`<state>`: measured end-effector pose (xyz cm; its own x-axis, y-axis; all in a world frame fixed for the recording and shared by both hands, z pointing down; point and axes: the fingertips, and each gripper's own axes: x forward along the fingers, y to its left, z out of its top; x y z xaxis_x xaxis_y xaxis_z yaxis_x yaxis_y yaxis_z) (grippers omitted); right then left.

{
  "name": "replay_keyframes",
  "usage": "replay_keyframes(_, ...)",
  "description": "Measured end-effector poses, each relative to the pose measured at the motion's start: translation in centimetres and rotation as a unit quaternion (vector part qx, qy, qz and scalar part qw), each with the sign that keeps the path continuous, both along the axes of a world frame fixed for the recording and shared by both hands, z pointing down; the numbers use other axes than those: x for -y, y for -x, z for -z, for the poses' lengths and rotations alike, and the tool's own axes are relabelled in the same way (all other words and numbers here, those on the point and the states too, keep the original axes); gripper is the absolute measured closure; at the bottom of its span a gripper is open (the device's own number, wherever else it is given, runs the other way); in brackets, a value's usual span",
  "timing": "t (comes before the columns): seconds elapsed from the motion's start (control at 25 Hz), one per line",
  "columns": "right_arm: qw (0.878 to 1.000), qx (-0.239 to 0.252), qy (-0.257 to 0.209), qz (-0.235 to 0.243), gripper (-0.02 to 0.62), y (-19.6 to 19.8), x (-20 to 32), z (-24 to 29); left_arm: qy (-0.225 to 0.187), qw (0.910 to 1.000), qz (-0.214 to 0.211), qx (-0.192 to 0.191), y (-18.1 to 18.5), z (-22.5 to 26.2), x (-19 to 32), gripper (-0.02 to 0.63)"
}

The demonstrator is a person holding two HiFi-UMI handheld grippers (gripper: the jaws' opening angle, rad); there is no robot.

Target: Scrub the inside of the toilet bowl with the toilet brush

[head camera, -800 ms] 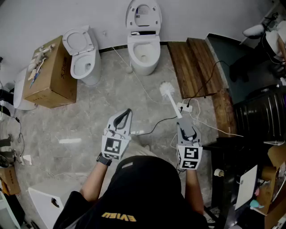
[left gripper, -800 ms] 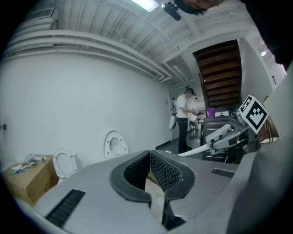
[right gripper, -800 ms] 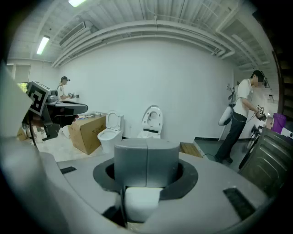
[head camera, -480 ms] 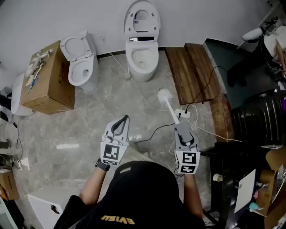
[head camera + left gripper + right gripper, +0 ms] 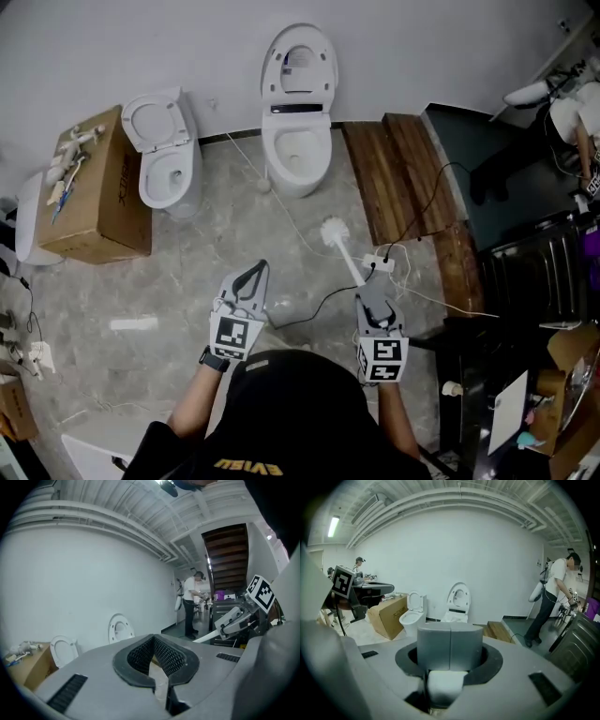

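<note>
The right gripper (image 5: 367, 284) is pressed together on the white handle of the toilet brush (image 5: 347, 253). In the right gripper view the 2 grey pads (image 5: 450, 646) meet flat, with the handle end pinched just under them. The brush slants away from the person, and its bristle head (image 5: 333, 230) points towards the large toilet (image 5: 298, 150). The head is well short of the bowl and is over the grey marble floor (image 5: 187, 262).

The left gripper (image 5: 257, 270) is held beside the right one, to its left. Its black ribbed pads (image 5: 140, 653) touch at their tips, and nothing is between them.

The large toilet stands at the far edge of the floor against the white wall (image 5: 187, 47), with its lid (image 5: 298, 58) raised. A small toilet (image 5: 167, 173) stands to its left, also with its lid up. A cardboard box (image 5: 94, 192) sits just beside the small toilet, near the floor's far left corner.

To the right of the large toilet, 2 dark wooden planks (image 5: 394, 173) lie side by side along the right edge of the floor. A white power strip (image 5: 382, 262) lies near the brush handle, with black and white cables running off it. One thin white cable (image 5: 281, 192) runs back towards the wall between the 2 toilets.

A person (image 5: 555, 597) in a white top stands by dark furniture at the far right.
</note>
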<state>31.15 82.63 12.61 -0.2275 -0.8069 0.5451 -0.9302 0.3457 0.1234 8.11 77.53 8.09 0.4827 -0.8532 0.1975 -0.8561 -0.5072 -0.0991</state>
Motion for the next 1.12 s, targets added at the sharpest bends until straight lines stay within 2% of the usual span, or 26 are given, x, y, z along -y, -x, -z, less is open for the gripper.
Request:
replay_keyframes(0.16, 1.000, -0.004, 0.009, -0.007, 0.436, 3.1, 3.3, -0.1, 0.010, 0.9998, -0.019, -0.006, 2.4, -0.5, 2.6, 0.588)
replay_keyframes(0.36, 0.999, 0.006, 0.021, -0.026, 0.436, 6.3, 6.8, -0.4, 0.000, 0.9991, -0.042, 0.005, 5.0, 0.2, 6.5, 0.588)
replay_keyframes(0.56, 0.999, 0.000, 0.017, -0.035, 0.437, 7.9, 9.1, 0.2, -0.001, 0.9985, -0.055, -0.002, 6.6, 0.4, 9.7, 0.588)
replay_keyframes(0.88, 0.999, -0.005, 0.038, -0.032, 0.436, 9.0, 14.4, -0.9, 0.023, 0.9983, -0.054, -0.006, 7.2, -1.5, 15.0, 0.588)
replay_keyframes(1.12, 0.999, 0.003, 0.050, -0.013, 0.437, 10.1, 22.3, -2.8, 0.039, 0.9988, -0.030, 0.002, 9.0, -3.1, 21.9, 0.588)
